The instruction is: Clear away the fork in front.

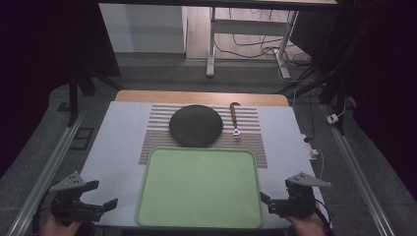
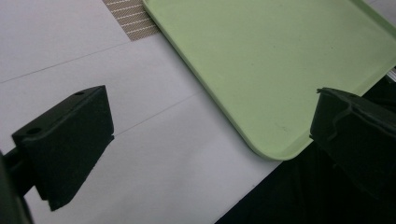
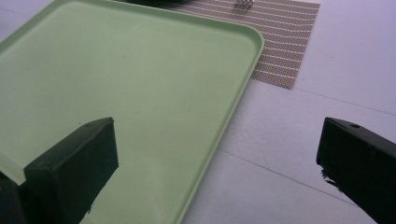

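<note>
Both claws are sitting wide open with nothing between the jaws: the left gripper (image 1: 96, 199) is hovering at the table's 7 o'clock corner, the right gripper (image 1: 275, 202) at 5 o'clock, each just outside a near corner of the green tray (image 1: 199, 189). In the left gripper view the tray's rounded near corner (image 2: 275, 154) is lying between the spread jaws, overhanging the table edge a little; in the right gripper view the tray rim (image 3: 233, 116) is running up between the jaws, with the left jaw reaching over the tray's surface.

Judging by this, the work is only beginning (nothing looks moved yet). The tray is holding nothing at all, its whole floor bare. The dark round plate (image 1: 195, 125) is resting on the striped placemat (image 1: 157, 142) at 12 o'clock from the tray, its near edge just beside the tray's far rim. The fork (image 1: 235, 120), brown-handled with tines pointing toward the person, is lying on the mat at about 1 o'clock, near the plate but apart from it. Loading plate and fork onto the tray seems to be what is remaining, though either gripper could equally be lining up to seize the tray itself.
</note>
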{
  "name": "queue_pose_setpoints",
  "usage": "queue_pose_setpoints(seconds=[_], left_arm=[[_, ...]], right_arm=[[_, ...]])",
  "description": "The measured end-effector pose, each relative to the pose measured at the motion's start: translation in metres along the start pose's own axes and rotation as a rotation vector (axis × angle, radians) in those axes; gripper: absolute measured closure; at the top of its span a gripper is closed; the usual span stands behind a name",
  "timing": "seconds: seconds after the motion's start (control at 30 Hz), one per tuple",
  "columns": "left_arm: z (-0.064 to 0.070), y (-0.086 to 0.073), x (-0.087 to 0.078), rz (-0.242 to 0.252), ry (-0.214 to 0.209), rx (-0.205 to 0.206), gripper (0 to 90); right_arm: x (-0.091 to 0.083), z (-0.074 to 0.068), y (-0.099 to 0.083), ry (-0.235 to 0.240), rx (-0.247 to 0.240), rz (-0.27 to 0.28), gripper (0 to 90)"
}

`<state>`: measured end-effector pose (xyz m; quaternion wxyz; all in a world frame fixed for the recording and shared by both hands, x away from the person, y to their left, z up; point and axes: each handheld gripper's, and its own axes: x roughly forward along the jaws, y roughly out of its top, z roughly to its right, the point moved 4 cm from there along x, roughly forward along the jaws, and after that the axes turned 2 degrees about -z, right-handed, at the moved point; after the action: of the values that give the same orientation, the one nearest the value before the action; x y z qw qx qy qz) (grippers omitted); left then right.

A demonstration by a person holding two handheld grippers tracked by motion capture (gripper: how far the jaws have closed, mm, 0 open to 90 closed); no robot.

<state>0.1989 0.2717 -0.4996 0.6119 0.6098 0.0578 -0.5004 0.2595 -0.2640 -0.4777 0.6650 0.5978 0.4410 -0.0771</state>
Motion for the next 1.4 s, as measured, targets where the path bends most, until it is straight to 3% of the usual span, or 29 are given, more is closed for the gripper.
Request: queue_pose_setpoints(seconds=[0.1,0.73,0.87,0.9,1.03,1.17,1.4], left_arm=[[0.000,0.001,0.000,0.010,-0.006,0.000,0.0],[0.001,0.001,0.005,-0.037,0.015,0.006,0.0],[0.001,0.001,0.006,-0.047,0.017,0.010,0.0],[0.001,0.001,0.006,-0.048,0.016,0.010,0.0],[0.001,0.001,0.006,-0.053,0.018,0.010,0.0],[0.001,0.001,0.007,-0.055,0.018,0.012,0.0],[0.001,0.001,0.007,-0.060,0.020,0.012,0.0]], right_arm=[[0.001,0.000,0.000,0.012,0.005,-0.006,0.0],[0.003,-0.001,0.001,0.001,-0.007,-0.028,0.0],[0.004,-0.004,0.001,-0.002,-0.032,-0.037,0.0],[0.004,-0.005,0.001,-0.015,-0.062,-0.035,0.0],[0.004,-0.007,0.002,-0.037,-0.108,-0.034,0.0],[0.004,-0.009,0.004,-0.041,-0.129,-0.029,0.0],[0.007,-0.015,0.007,-0.005,-0.175,-0.024,0.0]])
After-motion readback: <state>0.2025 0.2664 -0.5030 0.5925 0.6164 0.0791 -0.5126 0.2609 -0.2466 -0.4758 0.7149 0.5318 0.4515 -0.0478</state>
